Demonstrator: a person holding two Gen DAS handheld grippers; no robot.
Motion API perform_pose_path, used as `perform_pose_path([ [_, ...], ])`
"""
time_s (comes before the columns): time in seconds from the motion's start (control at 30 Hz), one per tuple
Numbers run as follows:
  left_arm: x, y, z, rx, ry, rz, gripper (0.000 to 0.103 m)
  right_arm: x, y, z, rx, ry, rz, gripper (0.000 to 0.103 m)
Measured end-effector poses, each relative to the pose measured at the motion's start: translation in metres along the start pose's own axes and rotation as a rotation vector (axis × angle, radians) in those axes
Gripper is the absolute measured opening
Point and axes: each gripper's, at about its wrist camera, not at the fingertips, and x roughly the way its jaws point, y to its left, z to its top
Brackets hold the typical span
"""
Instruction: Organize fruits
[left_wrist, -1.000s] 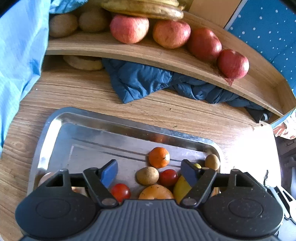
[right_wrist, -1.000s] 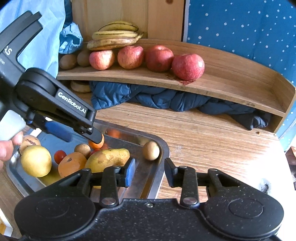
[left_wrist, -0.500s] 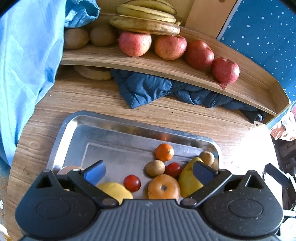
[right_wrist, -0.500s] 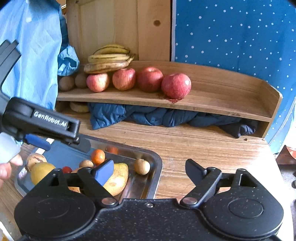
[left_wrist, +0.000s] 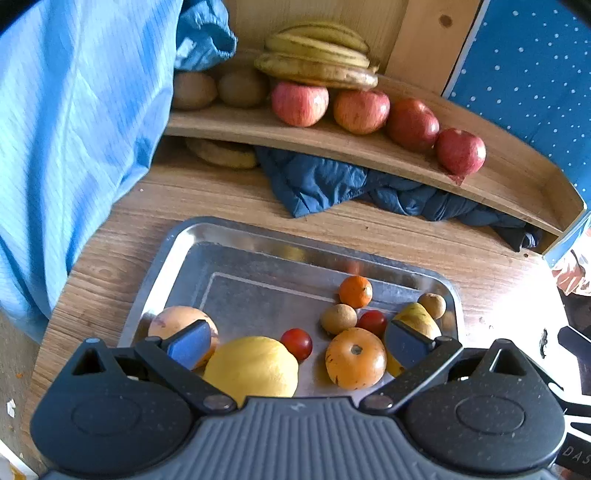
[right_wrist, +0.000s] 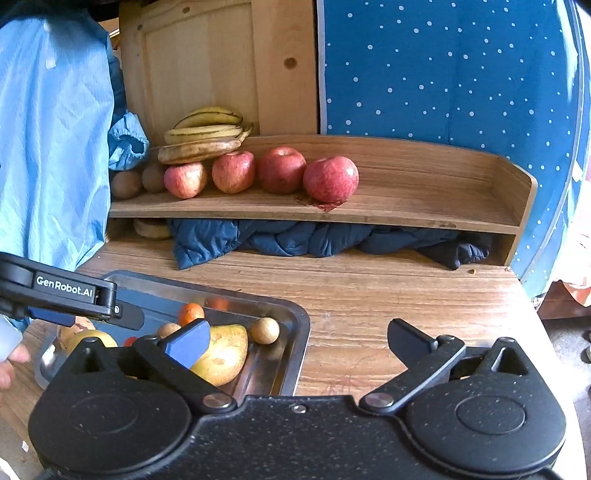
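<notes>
Both tongs, left tongs (left_wrist: 297, 341) and right tongs (right_wrist: 299, 341), released (nothing gripped) above tray (left_wrist: 258, 258).

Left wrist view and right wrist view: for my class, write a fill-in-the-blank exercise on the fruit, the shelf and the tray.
1. The wooden shelf holds ____ red apples in a row.
2. The bananas rest on top of the ____ end of that row.
3. The two cherry tomatoes lie in the metal ____.
4. Under the shelf is bunched dark ____ cloth.

Missing words: four; left; tray; blue
</notes>
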Motion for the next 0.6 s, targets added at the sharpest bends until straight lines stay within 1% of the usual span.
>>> perform_pose_path([
  [0.23,-0.013,0.003,-0.009,0.009,-0.045,0.022,0.102,-0.007,0.002,-0.004,-0.004,-0.007,0.017,0.102],
  [0.43,-0.027,0.011,-0.018,0.023,-0.101,0.059,0.102,-0.011,-0.002,-0.005,0.006,-0.014,0.015,0.102],
  [0.6,-0.033,0.017,-0.021,0.002,-0.128,0.079,0.102,-0.013,-0.005,-0.006,0.018,-0.014,0.017,0.102],
])
